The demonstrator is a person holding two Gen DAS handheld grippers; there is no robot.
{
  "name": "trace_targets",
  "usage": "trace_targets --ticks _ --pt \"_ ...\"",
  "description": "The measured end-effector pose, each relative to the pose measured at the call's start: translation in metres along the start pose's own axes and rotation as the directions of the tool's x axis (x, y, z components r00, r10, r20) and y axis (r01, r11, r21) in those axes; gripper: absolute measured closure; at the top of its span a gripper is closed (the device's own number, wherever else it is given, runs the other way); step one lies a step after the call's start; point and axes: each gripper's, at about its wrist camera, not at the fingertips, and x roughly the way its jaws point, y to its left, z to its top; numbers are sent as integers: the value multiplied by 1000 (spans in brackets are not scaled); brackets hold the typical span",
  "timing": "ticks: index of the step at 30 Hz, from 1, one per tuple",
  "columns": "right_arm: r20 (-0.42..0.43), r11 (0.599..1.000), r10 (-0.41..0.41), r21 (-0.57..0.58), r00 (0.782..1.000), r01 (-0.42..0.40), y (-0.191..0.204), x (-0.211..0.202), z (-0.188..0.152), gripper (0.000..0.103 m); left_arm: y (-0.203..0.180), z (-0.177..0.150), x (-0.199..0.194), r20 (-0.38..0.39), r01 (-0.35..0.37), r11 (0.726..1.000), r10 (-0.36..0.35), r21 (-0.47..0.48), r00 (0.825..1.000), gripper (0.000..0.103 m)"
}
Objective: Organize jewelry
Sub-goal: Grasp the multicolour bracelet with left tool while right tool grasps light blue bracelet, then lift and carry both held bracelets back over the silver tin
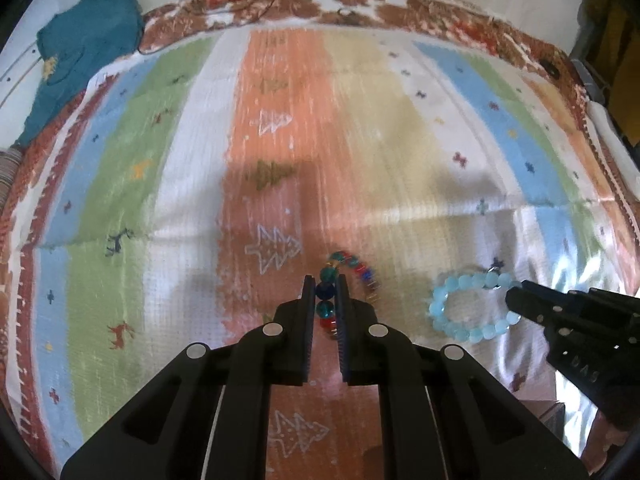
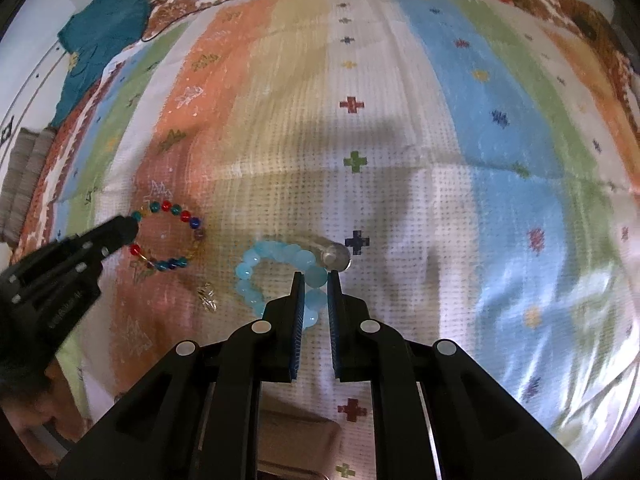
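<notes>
Left gripper: jaws drawn nearly together, pinching the beads of the multicoloured bracelet between the pads. The rest of that loop trails to the right over the orange stripe of the striped cloth.

Right gripper: jaws likewise narrowed, clamped on a bead of the pale blue bracelet. A clear bead sits at that loop's top, just by the right finger. Whether either loop is clear of the cloth is hard to judge through the blur.

Small gold trinket lies between the two bracelets, apart from both.

Teal fabric bunched at far left corner. Patterned brown border rims the cloth; wide bare stripes ahead of both grippers.
</notes>
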Motion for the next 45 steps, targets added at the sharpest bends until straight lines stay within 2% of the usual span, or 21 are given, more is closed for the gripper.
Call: trace_targets --ticks 4,8,16,21,24,28,34,38,45 --pt "64 997 -35 -67 997 39 7 -14 1 91 -6 3 -8 11 13 1000 -13 11 1000 94" --pt "121 994 -27 -102 992 40 11 -31 0 91 -10 4 -16 24 21 1000 -21 10 999 94" --pt "172 990 8 -138 985 16 14 -51 -5 91 -9 3 -49 91 48 999 -48 3 995 94" --pt "210 985 -26 -164 977 62 19 -63 -11 91 -11 3 -71 137 61 998 -62 15 989 94" --pt "209 983 -18 -173 978 55 21 -67 -15 91 -13 0 -83 173 63 997 -68 36 983 94" --pt "254 976 -38 -200 967 91 24 -79 -21 91 -20 -2 -95 203 72 995 -86 74 975 94" --pt "314 973 -28 -210 949 98 25 -101 -27 91 -31 -7 -115 240 94 991 -115 100 964 94" --pt "332 972 4 -225 943 75 26 -113 -35 91 -39 -13 -128 255 113 987 -140 118 957 94" --pt "376 972 50 -232 925 42 26 -135 -49 91 -49 -29 -142 275 97 983 -137 154 952 94"
